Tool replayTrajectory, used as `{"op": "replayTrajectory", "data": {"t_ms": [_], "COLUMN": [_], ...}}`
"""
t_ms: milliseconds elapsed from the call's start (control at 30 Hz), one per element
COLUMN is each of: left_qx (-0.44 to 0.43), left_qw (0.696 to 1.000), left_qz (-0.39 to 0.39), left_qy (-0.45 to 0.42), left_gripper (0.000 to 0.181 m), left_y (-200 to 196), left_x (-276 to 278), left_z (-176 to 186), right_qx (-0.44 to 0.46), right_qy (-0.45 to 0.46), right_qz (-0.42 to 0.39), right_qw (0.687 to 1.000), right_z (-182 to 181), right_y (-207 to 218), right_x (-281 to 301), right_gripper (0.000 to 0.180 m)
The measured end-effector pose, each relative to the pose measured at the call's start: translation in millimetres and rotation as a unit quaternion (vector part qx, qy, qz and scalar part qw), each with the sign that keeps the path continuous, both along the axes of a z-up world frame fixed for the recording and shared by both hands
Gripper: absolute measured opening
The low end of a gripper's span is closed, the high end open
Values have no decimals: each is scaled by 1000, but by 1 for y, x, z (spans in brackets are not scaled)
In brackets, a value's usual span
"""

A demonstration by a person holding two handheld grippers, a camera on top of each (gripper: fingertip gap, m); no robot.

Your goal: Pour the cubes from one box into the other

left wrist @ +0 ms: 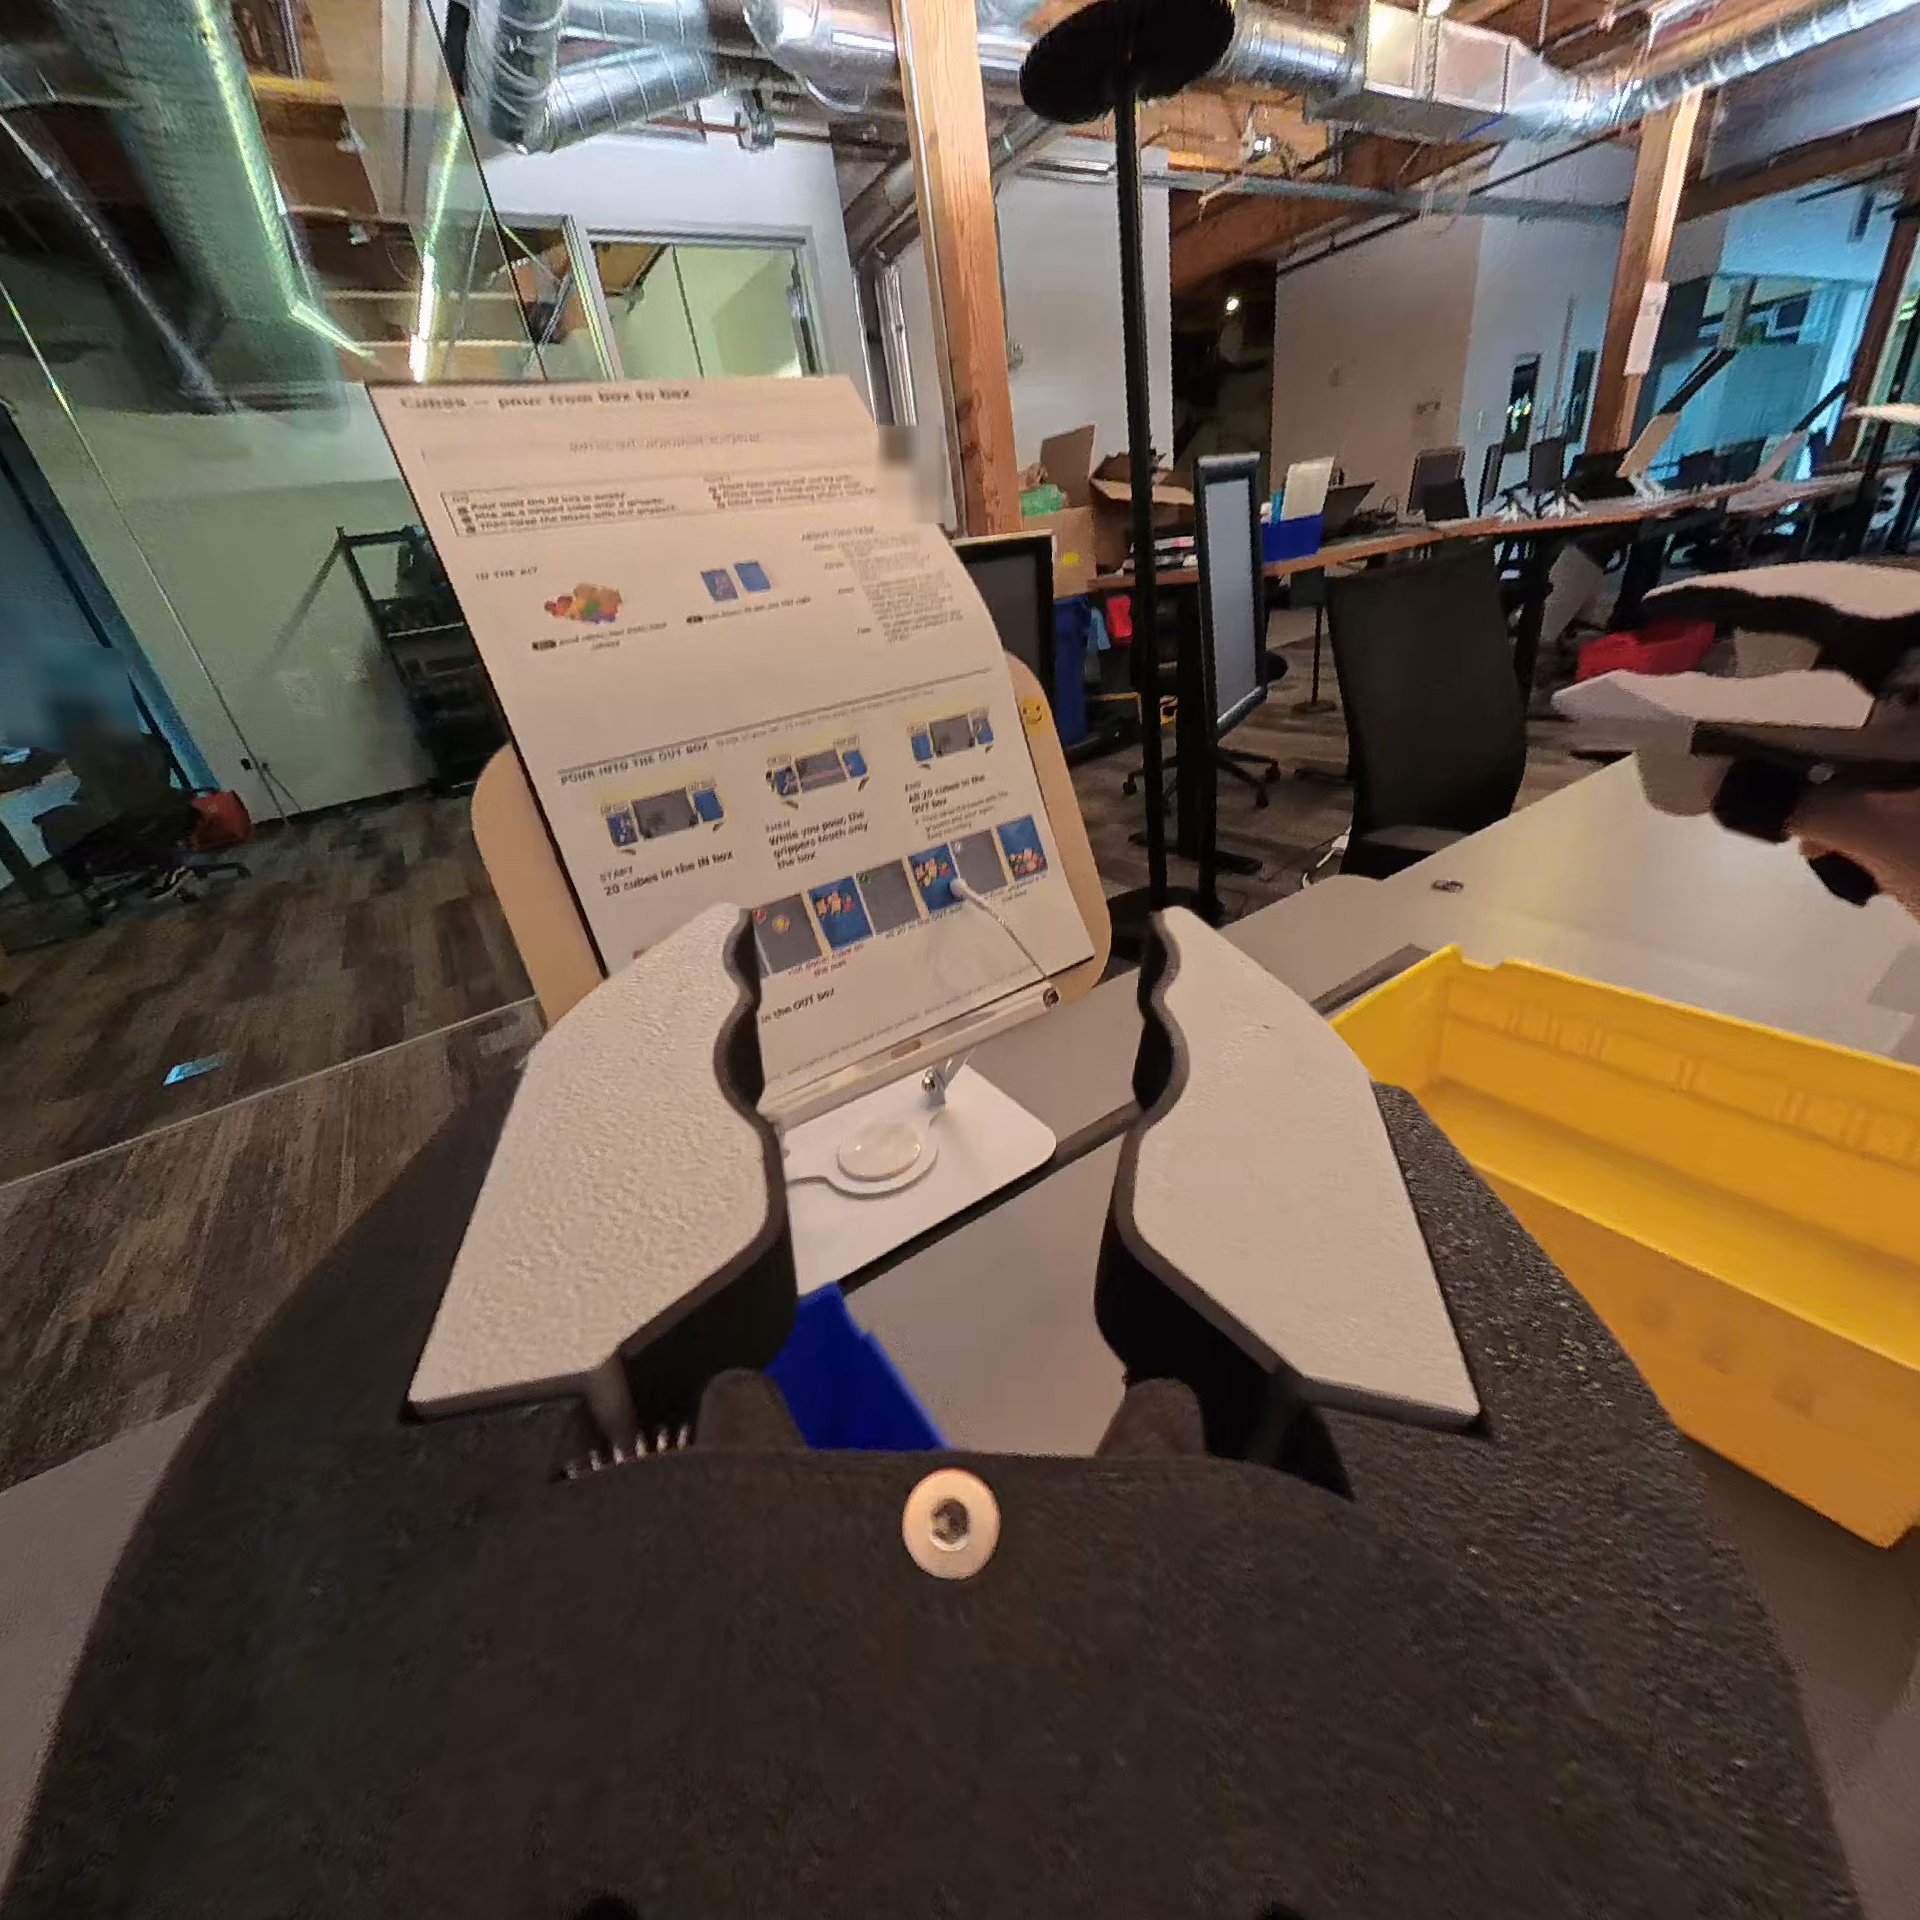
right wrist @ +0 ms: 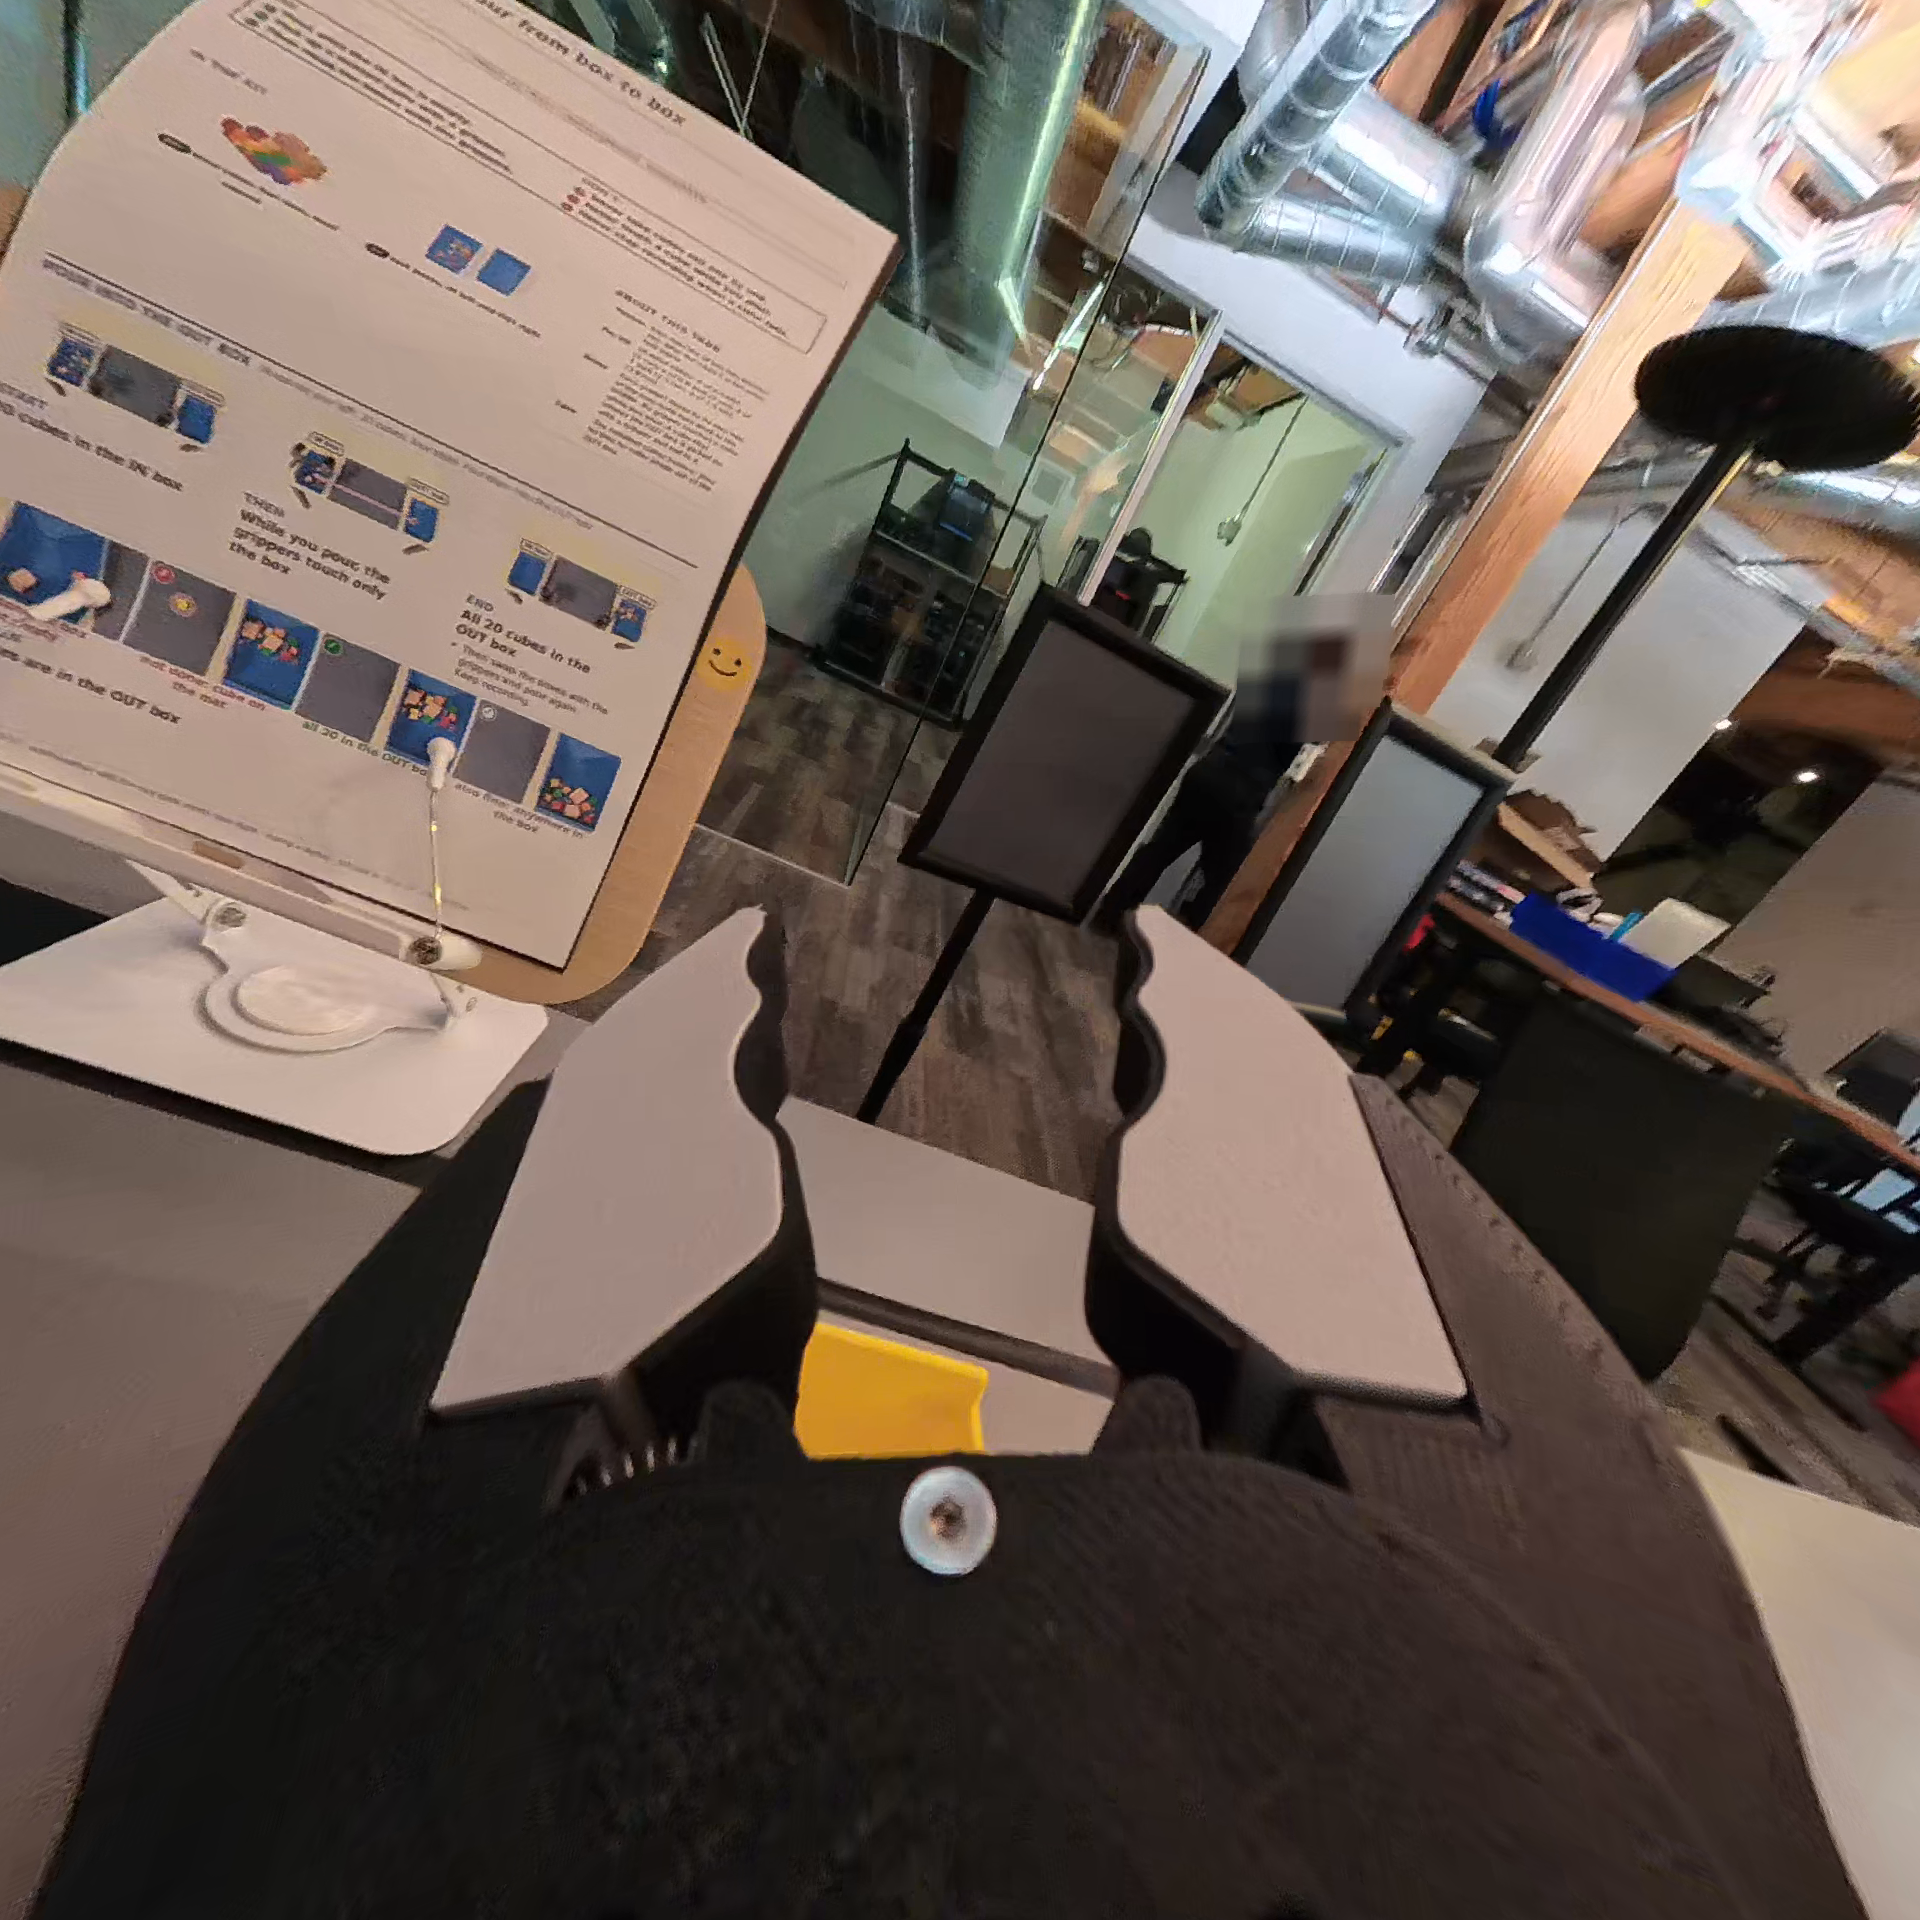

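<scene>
My left gripper is open and empty, held above the table. Below it, between the fingers' bases, a corner of a blue box shows; its inside is hidden. A yellow box stands to the right of it on the table, and the part of its inside that I see holds no cubes. My right gripper is open and empty, tilted, raised above the table's far edge. A corner of the yellow box shows below it. The right gripper also shows in the left wrist view, above the yellow box. No cubes are in view.
An instruction sheet on a white stand stands at the table's far edge; it also shows in the right wrist view. A black floor lamp pole, monitors, office chairs and desks stand beyond. A person walks far off.
</scene>
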State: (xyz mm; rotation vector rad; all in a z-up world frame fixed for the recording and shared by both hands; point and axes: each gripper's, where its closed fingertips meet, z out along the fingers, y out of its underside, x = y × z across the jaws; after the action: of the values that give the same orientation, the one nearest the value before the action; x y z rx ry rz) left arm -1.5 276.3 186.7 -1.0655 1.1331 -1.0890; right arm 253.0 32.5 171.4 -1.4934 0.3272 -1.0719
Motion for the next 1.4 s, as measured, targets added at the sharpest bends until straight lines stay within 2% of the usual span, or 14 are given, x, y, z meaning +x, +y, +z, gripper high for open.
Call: {"op": "replayTrajectory", "data": {"t_ms": [100,200,367,467,667,833,1000,1200,1400], "left_qx": [-8,-5,5,-1,-11,26,28,21,20], "left_qw": [1000,1000,995,992,991,984,987,990,991], "left_qz": [-2,19,80,111,124,169,149,131,125], "left_qy": [-8,2,51,57,41,56,48,38,49], "left_gripper": [70,67,67,65,61,60,58,54,55], "left_y": [2,18,53,70,80,90,77,68,66], "left_x": [0,-3,-14,-22,-35,-39,-38,-36,-30], "left_z": [1,-10,-29,-29,-23,-26,-20,-16,-21], "right_qx": [-13,-28,-68,-68,-80,-91,-69,14,35], "right_qy": [-1,57,69,82,73,57,52,26,28], "right_qz": [2,11,-24,-7,-6,-9,-3,-41,-59], "right_qw": [1000,998,995,994,994,994,996,999,997], "right_z": [-4,-32,-66,-72,-73,-66,-46,-6,3], "right_y": [6,13,14,22,28,27,18,-19,-39], "right_x": [2,11,37,36,30,21,8,4,8], "right_gripper": [61,64,59,53,51,49,51,48,47]}}
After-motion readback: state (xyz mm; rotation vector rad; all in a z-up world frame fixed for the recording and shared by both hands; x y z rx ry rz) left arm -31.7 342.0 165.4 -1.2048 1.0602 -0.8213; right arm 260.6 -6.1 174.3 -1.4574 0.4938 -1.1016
